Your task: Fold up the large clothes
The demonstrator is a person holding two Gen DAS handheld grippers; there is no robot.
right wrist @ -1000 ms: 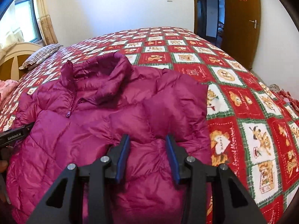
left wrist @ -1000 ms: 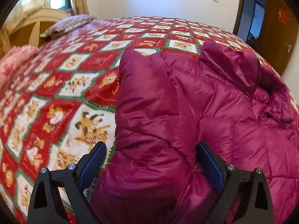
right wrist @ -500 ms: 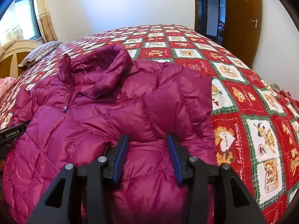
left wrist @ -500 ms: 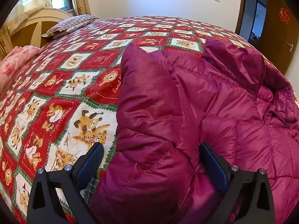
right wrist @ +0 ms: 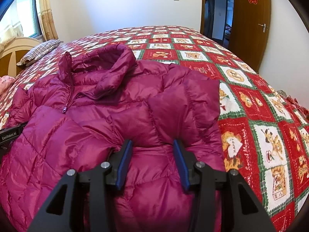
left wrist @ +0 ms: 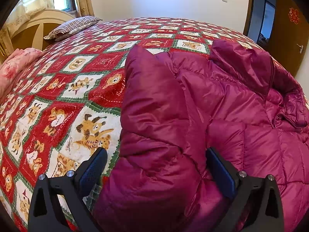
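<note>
Both cameras sit slightly lower and closer to the one magenta quilted puffer jacket (left wrist: 222,116) than a second ago. It lies on the red patchwork bedspread (left wrist: 67,89). Left claw (left wrist: 156,166): jaws wide apart, straddling one folded sleeve. Right claw (right wrist: 152,160): jaws apart around the other sleeve's bulge. One striped pillow (right wrist: 38,51). Only the left view shows the pink blanket (left wrist: 17,63) clearly.

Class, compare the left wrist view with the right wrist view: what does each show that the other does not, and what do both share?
Only the left wrist view shows the left gripper, jaws wide around a folded sleeve.

Only the right wrist view shows the right gripper, jaws narrower around puffy fabric, and the zipper pull.

Both show the purple down jacket, patchwork quilt, striped pillow, pink fabric and wooden door.
</note>
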